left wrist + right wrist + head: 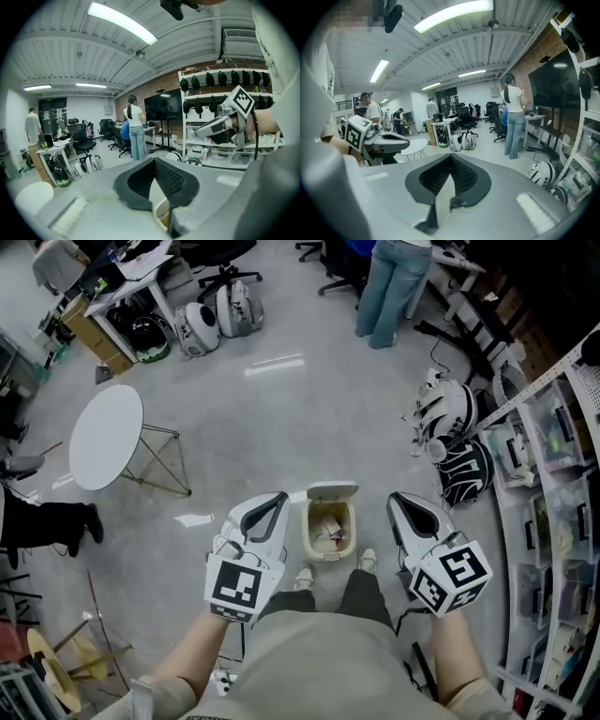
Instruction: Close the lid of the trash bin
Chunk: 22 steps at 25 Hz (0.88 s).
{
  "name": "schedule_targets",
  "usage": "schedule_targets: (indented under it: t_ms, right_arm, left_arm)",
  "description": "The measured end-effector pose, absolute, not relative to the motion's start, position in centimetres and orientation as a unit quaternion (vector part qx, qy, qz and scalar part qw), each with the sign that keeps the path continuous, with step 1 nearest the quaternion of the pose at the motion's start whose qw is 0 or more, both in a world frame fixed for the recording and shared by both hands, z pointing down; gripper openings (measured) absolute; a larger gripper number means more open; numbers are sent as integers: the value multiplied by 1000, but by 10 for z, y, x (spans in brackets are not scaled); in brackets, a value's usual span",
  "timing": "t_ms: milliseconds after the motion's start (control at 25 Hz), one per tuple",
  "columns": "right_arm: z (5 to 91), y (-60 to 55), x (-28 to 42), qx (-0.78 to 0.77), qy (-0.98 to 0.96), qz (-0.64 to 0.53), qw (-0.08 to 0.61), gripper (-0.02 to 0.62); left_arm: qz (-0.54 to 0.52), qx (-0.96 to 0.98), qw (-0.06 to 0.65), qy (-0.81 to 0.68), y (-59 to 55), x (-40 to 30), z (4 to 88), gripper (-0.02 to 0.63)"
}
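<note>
While both grippers hang in front of the wearer: each is level with the other, with the trash bin [314,540] between them in the head view.
Round table [106,435]: white top, wire legs, far left on the grey floor, well apart from the bin.
Left gripper [280,496]: left of the bin and above the floor, touching neither bin nor lid. Marker cube sits at the rear by the hand.
Left jaws: ribbed pads pressed together at the tips, nothing pinched. Its own view shows a sliver of bin rim low down, through the gap behind the tips.
Trash bin: small, cream, standing on the floor just ahead of the shoes [302,577].
Lid [333,491]: open, tipped back at the bin's far rim, mouth uncovered.
Litter [328,526]: crumpled white and reddish scraps inside the bin.
Right gripper [395,496]: right of the bin and clear of it, marker cube at the rear.
Right jaws: pads meeting at the tips, empty. Its own view looks across the room, with the left gripper at its left edge.
Standing person [389,292]: in jeans, far side of the room, well apart from the bin.
Black-and-white gear [450,413]: lying on the floor to the right, by the shelving.
Shelving [562,521]: right edge, stacked with clear boxes.
</note>
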State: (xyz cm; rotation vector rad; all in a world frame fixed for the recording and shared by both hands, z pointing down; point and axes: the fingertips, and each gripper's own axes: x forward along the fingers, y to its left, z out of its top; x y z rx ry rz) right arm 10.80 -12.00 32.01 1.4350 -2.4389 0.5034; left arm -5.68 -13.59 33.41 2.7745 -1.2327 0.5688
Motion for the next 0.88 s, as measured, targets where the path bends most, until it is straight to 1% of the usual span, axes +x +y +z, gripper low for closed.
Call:
schedule_targets:
  t_ms: [200, 400, 560, 880]
  right_arm:
    - [355, -164, 112, 443, -862, 195, 152, 3]
    - [393, -200, 123, 385, -879, 227, 166, 3]
    - [427, -226, 133, 348, -886, 249, 178, 3]
    - [547, -255, 128, 308, -870, 306, 233, 3]
  left_arm:
    - [206, 874, 53, -436, -158, -53, 359, 3]
    - [215, 834, 105, -498, -170, -47, 380, 3]
    - [228, 802, 122, -538, -177, -36, 394, 3]
    - [236, 765, 167, -576, -187, -22, 463, 3]
